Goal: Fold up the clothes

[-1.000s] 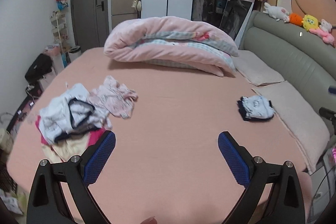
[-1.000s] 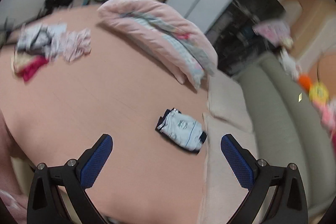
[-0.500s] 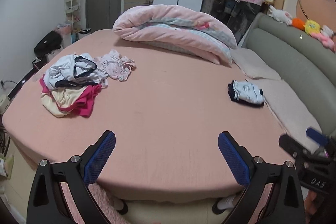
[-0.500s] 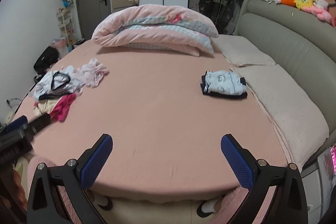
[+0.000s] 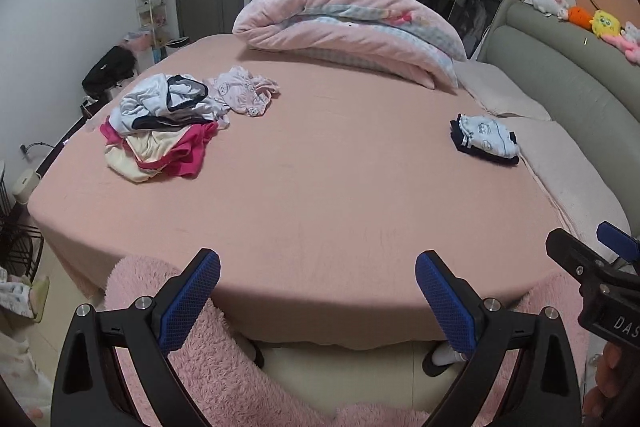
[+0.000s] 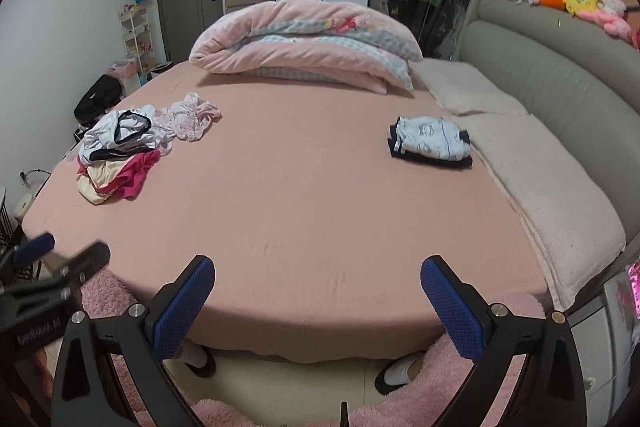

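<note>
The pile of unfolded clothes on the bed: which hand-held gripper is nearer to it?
Left. The left hand-held gripper hangs open at the bed's near edge on the pile of unfolded clothes side; the right hand-held gripper, also open, sits further toward the headboard side.

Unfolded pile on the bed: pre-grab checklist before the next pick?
1. Left gripper open, holding nothing: ok.
2. Right gripper open, holding nothing: ok.
3. Unfolded pile unobstructed on the bed: ok.
4. Bare sheet mid-bed for folding: ok.
5. Folded stack lying apart from the pile: ok.
6. Grippers close enough to the pile: not ok; both sit back at the near bed edge.
</note>
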